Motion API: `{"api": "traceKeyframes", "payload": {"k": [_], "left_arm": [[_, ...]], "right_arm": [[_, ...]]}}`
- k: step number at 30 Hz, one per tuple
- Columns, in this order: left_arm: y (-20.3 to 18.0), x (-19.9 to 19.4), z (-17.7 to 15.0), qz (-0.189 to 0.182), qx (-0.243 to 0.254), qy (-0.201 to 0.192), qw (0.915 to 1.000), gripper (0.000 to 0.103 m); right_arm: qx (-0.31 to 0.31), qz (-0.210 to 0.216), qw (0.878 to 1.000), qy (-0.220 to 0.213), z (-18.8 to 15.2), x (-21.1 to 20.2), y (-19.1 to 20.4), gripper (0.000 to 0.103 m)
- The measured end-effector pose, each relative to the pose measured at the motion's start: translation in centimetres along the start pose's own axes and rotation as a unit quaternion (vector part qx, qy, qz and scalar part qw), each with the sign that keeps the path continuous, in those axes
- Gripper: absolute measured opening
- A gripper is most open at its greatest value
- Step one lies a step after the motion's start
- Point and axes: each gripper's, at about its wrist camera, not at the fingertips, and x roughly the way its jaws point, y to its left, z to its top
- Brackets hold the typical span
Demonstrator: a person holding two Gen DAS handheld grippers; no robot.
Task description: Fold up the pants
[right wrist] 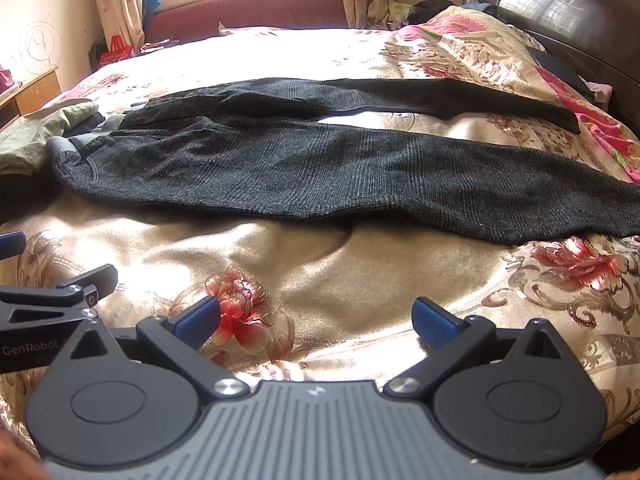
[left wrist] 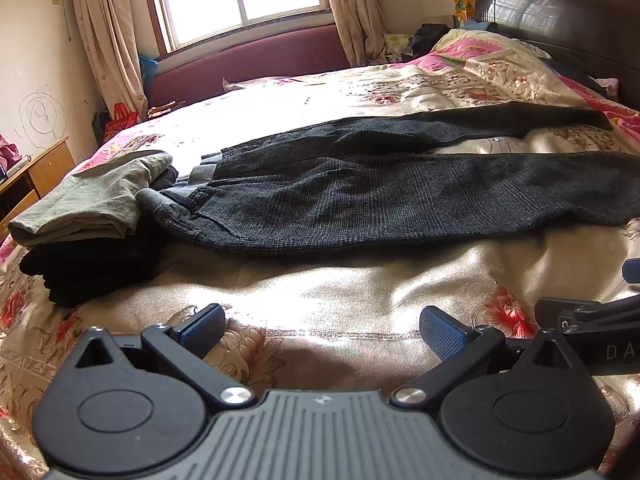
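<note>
Dark grey checked pants [left wrist: 360,196] lie spread flat across the floral bed cover, waistband at the left, both legs running to the right with a gap between them. The right wrist view shows the same pants [right wrist: 320,168] from a little further right. My left gripper [left wrist: 324,332] hovers open over bare cover, short of the pants' near edge, nothing between its blue pads. My right gripper [right wrist: 316,322] is also open and empty, beside the left one and equally short of the near leg. Each gripper's black frame shows at the edge of the other's view.
A stack of folded clothes [left wrist: 88,220], grey-green on top of black, sits at the left by the waistband. A dark headboard [left wrist: 560,12] and a rumpled quilt [left wrist: 500,60] lie at the far right. A wooden desk [left wrist: 36,176] stands left of the bed.
</note>
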Motion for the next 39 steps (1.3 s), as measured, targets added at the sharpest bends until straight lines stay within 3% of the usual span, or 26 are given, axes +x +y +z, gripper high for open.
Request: {"api": "traceKeyframes", "payload": {"k": [14,28,33,39], "left_arm": [[0.2,-0.1,0.0,-0.003,0.000,-0.006,1.0000,0.103],[-3.0,1.5,1.9,-0.029,0.050,-0.014,0.9982,0.103],[-6.0,2.4,3.5,-0.060,0.082,-0.022,0.9946,0.103],[-10.7,3.5,6.0,-0.106,0.120,-0.032,0.9865,0.103]], "right_arm": [[0.008,0.011,1.000,0.007,0.3,0.1,-0.2,0.101],[0.038,0.003,0.999,-0.009,1.8,0.3,-3.1,0.101],[0.080,-0.003,0.997,-0.004,3.0,0.4,-6.7,0.100],[0.149,-0.071,0.986,-0.027,4.2,-1.1,-15.0,0.100]]}}
